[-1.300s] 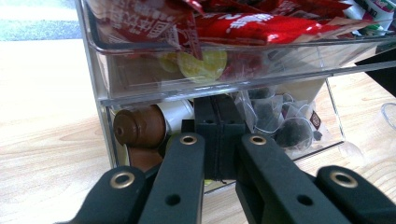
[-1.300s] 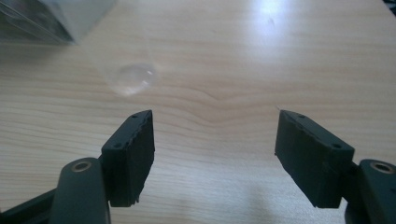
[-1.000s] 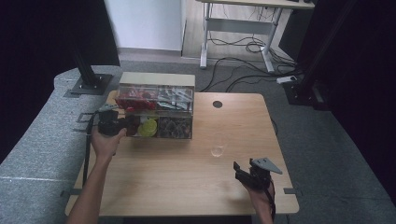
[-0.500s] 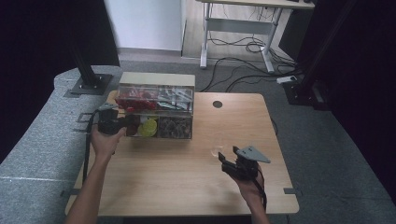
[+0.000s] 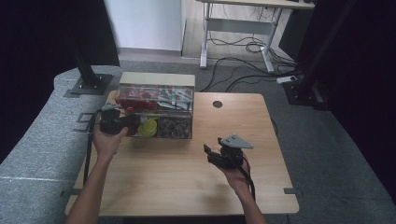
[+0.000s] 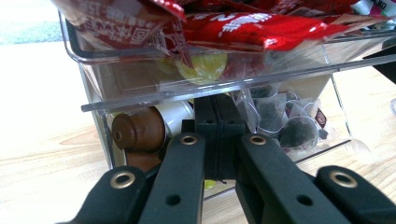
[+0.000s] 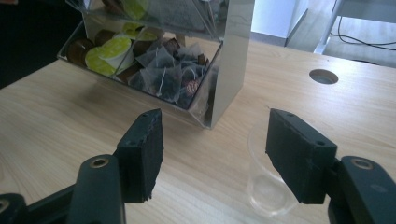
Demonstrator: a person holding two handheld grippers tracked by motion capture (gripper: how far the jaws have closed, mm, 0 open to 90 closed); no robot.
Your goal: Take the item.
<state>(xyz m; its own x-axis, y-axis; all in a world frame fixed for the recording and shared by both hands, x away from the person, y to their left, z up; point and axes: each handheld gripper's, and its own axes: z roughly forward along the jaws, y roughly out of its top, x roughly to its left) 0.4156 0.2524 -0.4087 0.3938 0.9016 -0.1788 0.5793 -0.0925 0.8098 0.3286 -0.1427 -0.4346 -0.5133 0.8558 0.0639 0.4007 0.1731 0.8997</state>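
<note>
The clear plastic cup [image 7: 271, 177] is standing upright on the wooden table [image 5: 163, 177] in front of the organizer's right end, and in the right gripper view it is showing between the spread jaws, nearer the right-hand one, with neither pad touching it. The right gripper [image 5: 212, 154], which a second ago was hanging low near the table's near right edge, is now sitting higher and further left toward the clear organizer [image 5: 156, 109], its jaws having just been closing a little around nothing. The left gripper [image 6: 215, 135] is staying where it was, jaws pressed together at the organizer's lower drawer, beside the brown capsule [image 6: 137, 130] and the tea sachets [image 6: 285, 119].
</note>
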